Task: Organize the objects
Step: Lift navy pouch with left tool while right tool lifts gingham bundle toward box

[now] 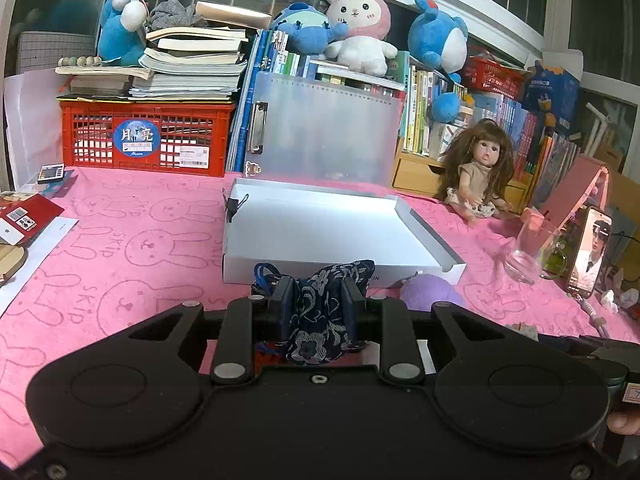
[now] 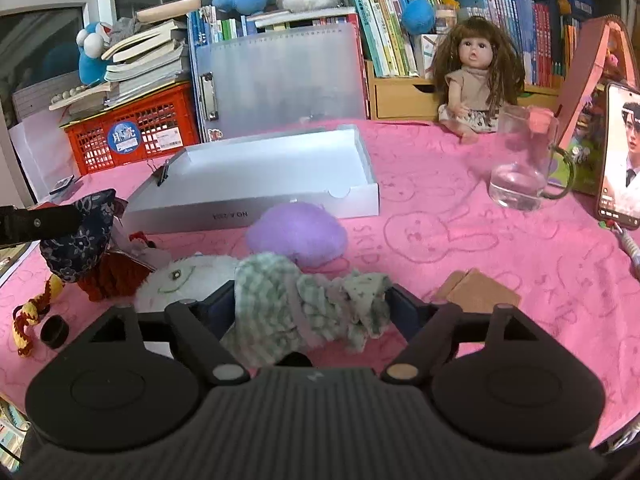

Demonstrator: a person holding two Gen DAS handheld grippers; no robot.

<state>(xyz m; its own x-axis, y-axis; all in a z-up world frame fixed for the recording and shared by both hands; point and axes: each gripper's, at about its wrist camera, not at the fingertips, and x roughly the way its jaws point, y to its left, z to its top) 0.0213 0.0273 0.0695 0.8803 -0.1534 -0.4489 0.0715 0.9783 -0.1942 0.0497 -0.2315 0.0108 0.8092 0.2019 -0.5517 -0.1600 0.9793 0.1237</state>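
Gripping navy floral pouch (image 1: 316, 320), left claw (image 1: 316, 292); right claw (image 2: 310, 300) clamping green cloth (image 2: 304, 304); "SKIP" tablecloth (image 1: 120, 240)

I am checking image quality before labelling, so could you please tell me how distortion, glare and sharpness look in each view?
Left wrist view: strong fisheye bending of the window frame, the dark blue floral cloth pouch sharp in the left gripper. Right wrist view: same curvature, the bright phone screen slightly overexposed, the green checked cloth bundle somewhat soft between the right gripper fingers.

Open box (image 1: 320, 236) mid-table, clipboard (image 1: 324, 128) behind, doll (image 1: 480, 172) right, crate (image 1: 144, 136) left
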